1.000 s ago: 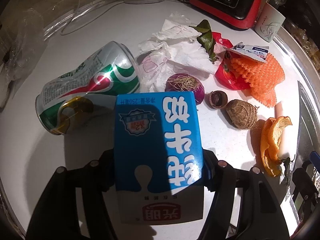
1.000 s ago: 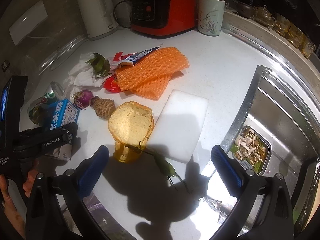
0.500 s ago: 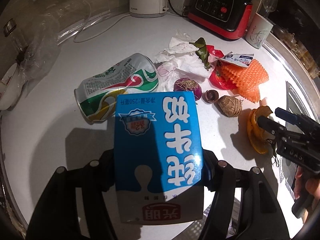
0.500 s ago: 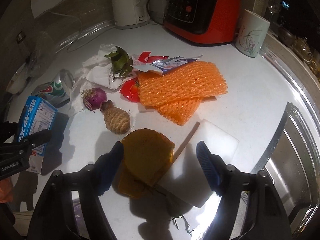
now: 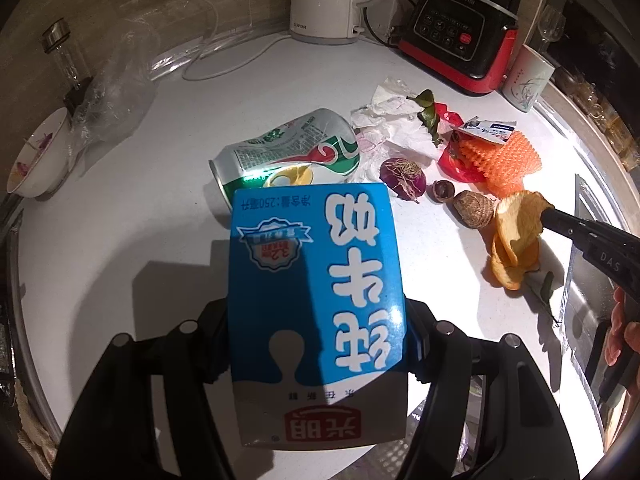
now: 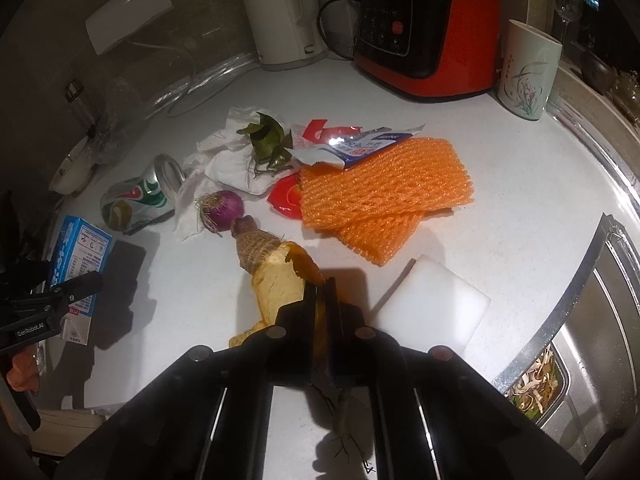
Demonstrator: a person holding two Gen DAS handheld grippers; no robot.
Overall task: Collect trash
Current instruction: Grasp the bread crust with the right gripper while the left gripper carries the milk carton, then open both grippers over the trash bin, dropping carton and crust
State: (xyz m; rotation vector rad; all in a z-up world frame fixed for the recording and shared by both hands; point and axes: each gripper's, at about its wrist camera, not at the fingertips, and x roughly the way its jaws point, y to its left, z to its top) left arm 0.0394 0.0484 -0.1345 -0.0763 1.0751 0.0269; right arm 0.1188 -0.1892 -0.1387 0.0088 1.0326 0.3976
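Observation:
My left gripper [image 5: 318, 320] is shut on a blue and white milk carton [image 5: 316, 300] and holds it above the white counter [image 5: 140, 220]. The carton [image 6: 80, 252] and left gripper [image 6: 60, 292] also show at the left of the right wrist view. My right gripper [image 6: 322, 292] is closing its jaws on an orange peel [image 6: 280, 284], pinched between the pads. From the left wrist view the peel [image 5: 516, 236] hangs off the right gripper [image 5: 546, 214]. A dented green can [image 5: 288, 152] lies just beyond the carton.
Loose on the counter are a purple onion [image 6: 226, 206], a taro root [image 6: 256, 248], crumpled tissue [image 5: 392, 120], orange foam netting [image 6: 380, 192], wrappers [image 6: 360, 146] and a white foam block [image 6: 432, 304]. A kettle [image 6: 280, 12], a red appliance [image 6: 428, 28] and a mug [image 6: 528, 72] stand behind. A sink [image 6: 592, 320] lies right.
The right gripper went from wide open to shut on the orange peel and tipped it up. The left gripper rose with the carton, so the can looks smaller.

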